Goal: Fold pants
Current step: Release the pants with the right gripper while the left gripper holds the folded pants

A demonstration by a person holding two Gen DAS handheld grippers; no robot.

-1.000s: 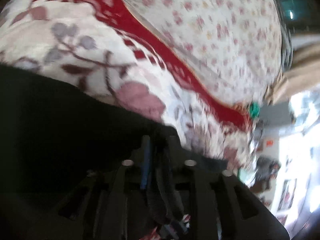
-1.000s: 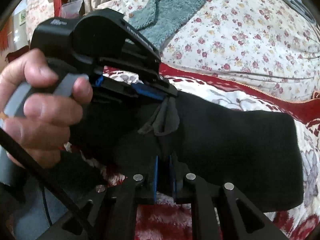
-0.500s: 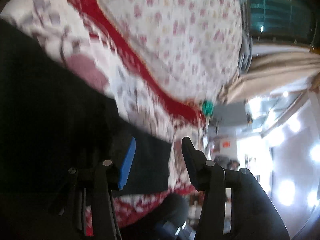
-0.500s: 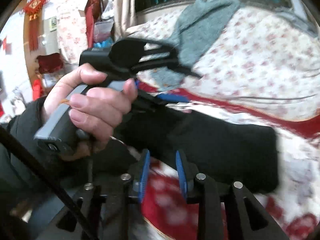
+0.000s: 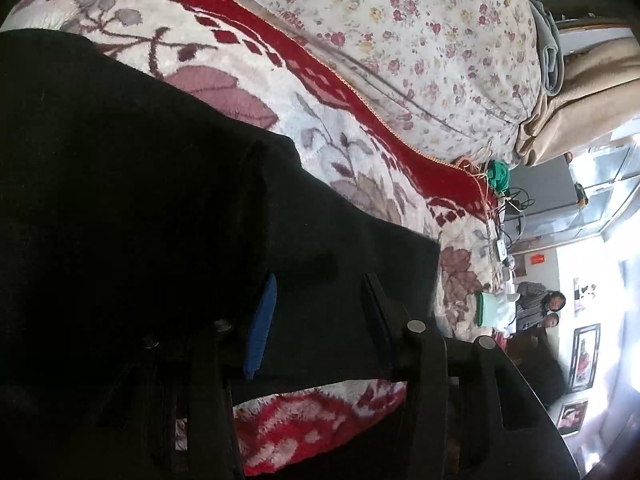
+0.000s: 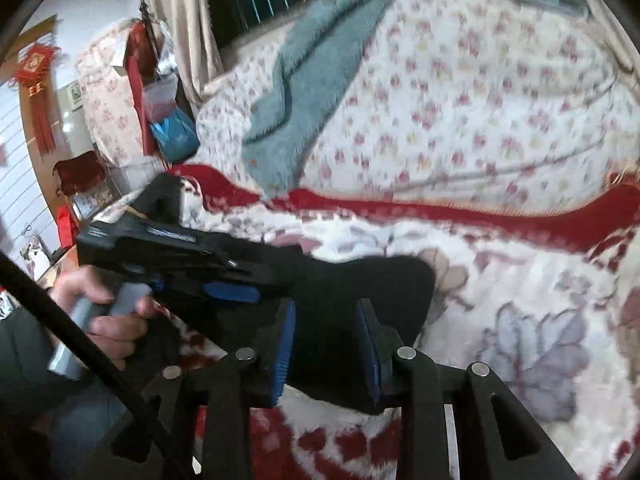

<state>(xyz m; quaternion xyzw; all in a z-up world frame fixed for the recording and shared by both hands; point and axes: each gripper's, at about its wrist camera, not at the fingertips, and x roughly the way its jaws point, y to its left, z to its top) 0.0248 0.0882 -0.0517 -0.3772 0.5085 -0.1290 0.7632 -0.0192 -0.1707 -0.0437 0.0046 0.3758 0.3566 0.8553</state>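
Observation:
Black pants (image 5: 160, 200) lie folded on a red and white flowered blanket (image 5: 352, 152). My left gripper (image 5: 320, 320) hovers over their right-hand end; its jaws are closing, the dark cloth shows in the gap, and neither pad presses on it. In the right wrist view the pants (image 6: 372, 280) form a dark block ahead of my right gripper (image 6: 326, 344), which stands open, its blue pads (image 6: 286, 344) clear of the fabric. A hand (image 6: 108, 316) holds the left gripper (image 6: 224, 280) at the pants' left end.
Beyond the blanket (image 6: 520, 300) is a sheet with small flowers (image 6: 460, 100), with a teal towel (image 6: 320, 80) lying on it. A beige cloth (image 5: 580, 92) hangs off the bed's far end. Two people (image 5: 540, 304) sit in the bright room behind.
Both grippers were shut on bunched black cloth a second ago; both have opened and let it go. The right gripper has drawn back, and the pants now lie flat.

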